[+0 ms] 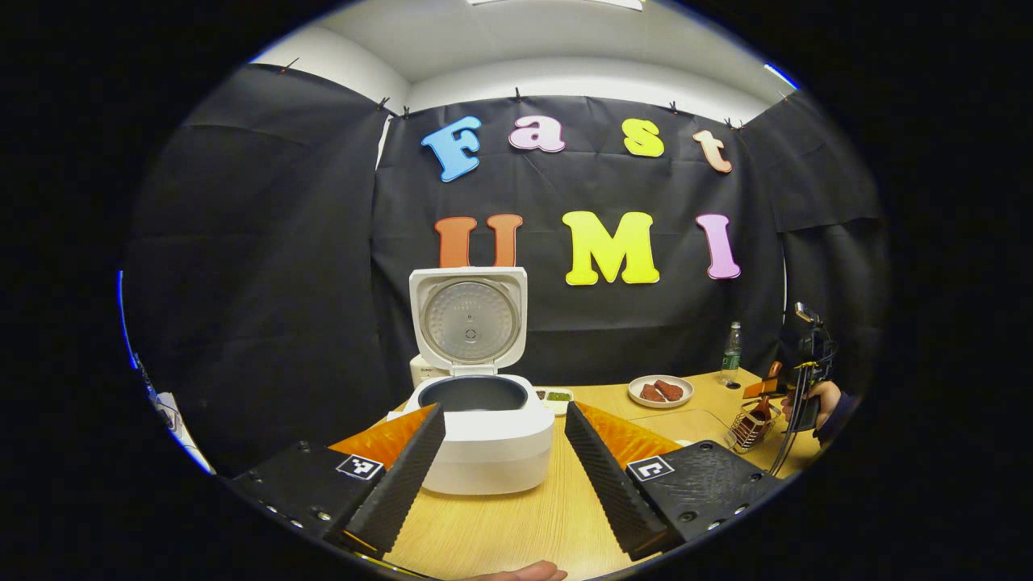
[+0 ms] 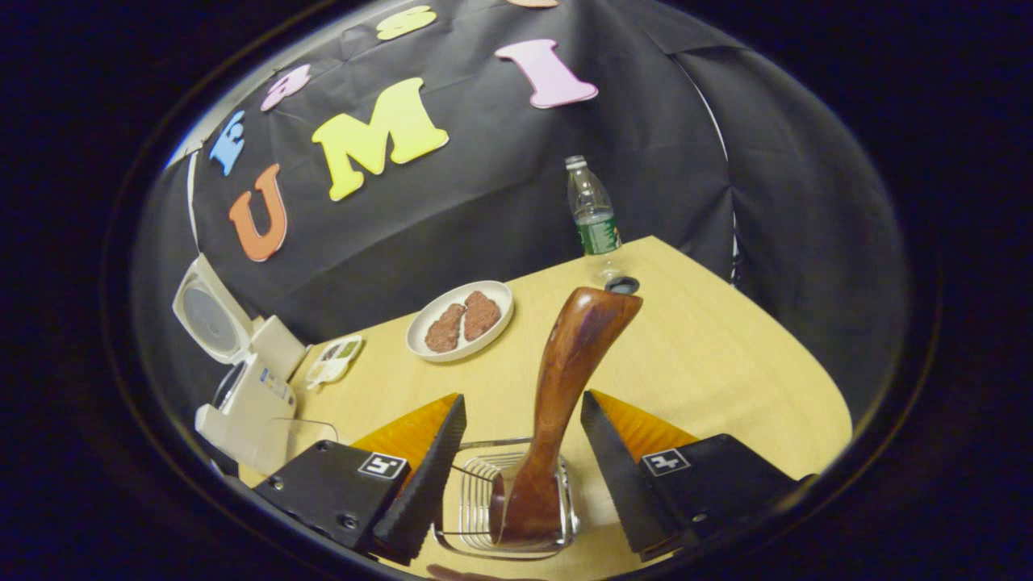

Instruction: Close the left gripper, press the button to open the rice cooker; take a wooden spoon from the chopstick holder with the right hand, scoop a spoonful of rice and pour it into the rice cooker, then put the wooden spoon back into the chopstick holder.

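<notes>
- dark brown wooden spoon (image 2: 565,387) looks stiff, light, glossy, maybe slick; stands in the wire chopstick holder (image 2: 476,508)
- right gripper (image 2: 523,448) jaws open either side; i'd grab mid-handle
- left gripper (image 1: 504,460) jaws open too, white rice cooker (image 1: 484,436) lid up

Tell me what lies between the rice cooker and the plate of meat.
In the right gripper view, a small dish lies between the rice cooker and the plate.

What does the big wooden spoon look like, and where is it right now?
The wooden spoon is dark reddish-brown, smooth and glossy. It stands bowl-down in the wire chopstick holder on the pale wooden table, and its thick handle leans up and to the right, flaring to a wide, rounded end. The right claw is open, with one finger on each side of the handle and neither touching it. In the left gripper view the spoon sits small at the table's far right.
</notes>
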